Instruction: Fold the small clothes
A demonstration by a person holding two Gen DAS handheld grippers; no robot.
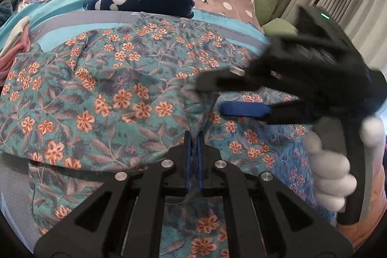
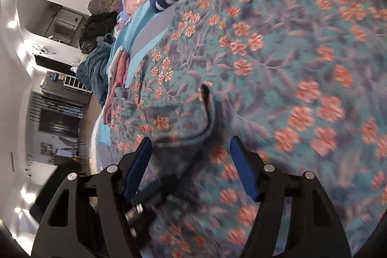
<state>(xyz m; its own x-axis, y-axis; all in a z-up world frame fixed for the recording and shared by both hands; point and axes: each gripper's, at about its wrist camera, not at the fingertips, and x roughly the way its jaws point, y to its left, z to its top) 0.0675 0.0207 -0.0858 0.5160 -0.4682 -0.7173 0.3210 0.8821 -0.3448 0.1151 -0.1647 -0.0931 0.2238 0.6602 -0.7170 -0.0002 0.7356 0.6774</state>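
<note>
The floral garment [image 1: 116,88] lies spread on the bed [image 1: 72,21] — soft, light, limp cloth that sags wherever you leave it unsupported. Your left gripper [image 1: 194,144] is clenched on a raised fold. Your right gripper [image 2: 191,166] stands released above the fabric — grasp an edge or corner. No containers visible.

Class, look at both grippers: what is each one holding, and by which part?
The left gripper is shut on a raised fold of the floral garment. The right gripper is open over the same garment, holding nothing.
</note>
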